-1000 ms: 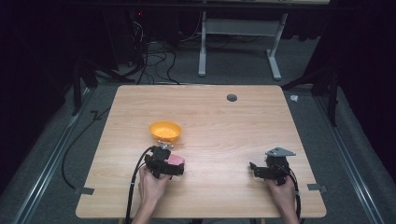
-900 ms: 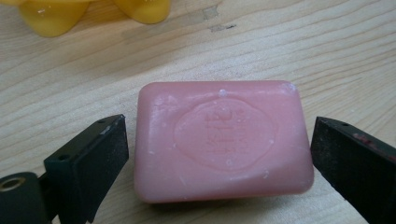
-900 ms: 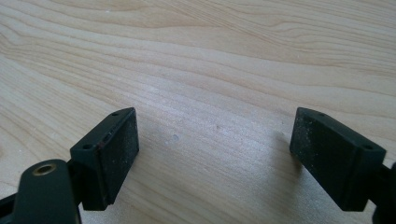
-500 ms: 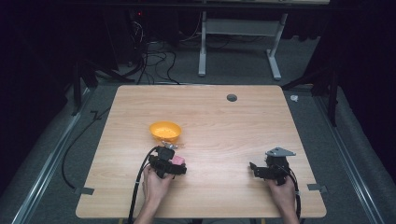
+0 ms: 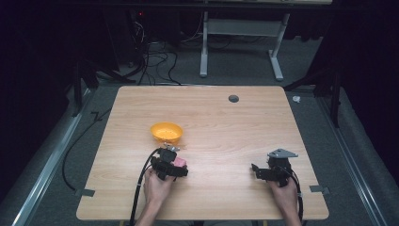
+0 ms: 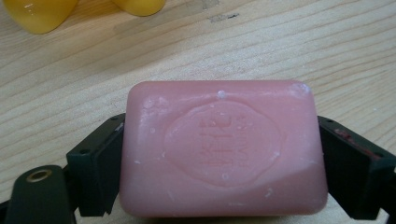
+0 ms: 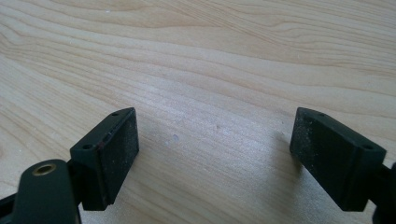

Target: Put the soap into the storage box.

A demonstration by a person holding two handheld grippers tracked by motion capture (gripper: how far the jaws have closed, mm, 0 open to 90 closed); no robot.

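A: Report the condition of the left claw (image 6: 219, 154).

B: It is pinching a pink soap bar (image 6: 223, 148) across its two short ends, one black jaw flat against each. The bar sits low over the worktop (image 6: 261, 51), close to the person's edge and just short of the orange bowl (image 5: 166, 132).

A: Expected handling properties?

B: By judgement: rigid, fairly dense for its size, with a smooth waxy skin. The surface looks dry and scuffed, so slip risk is moderate, higher if wet. Excess force could dent the edges. The present end-to-end hold is suitable; the embossed oval face is best left free.

A: And the right claw (image 7: 215, 154)?

B: Spread wide, nothing between the jaws, bare wood beneath.

A: What does each view contribute?

B: The left gripper view resolves the embossing, white flecks and jaw contact; in the high view the bar (image 5: 179, 162) is a small pink patch. The high view gives layout: both hands near the front edge, well apart, bowl beyond the left claw (image 5: 175, 161), right claw (image 5: 256, 172) aimed inward.
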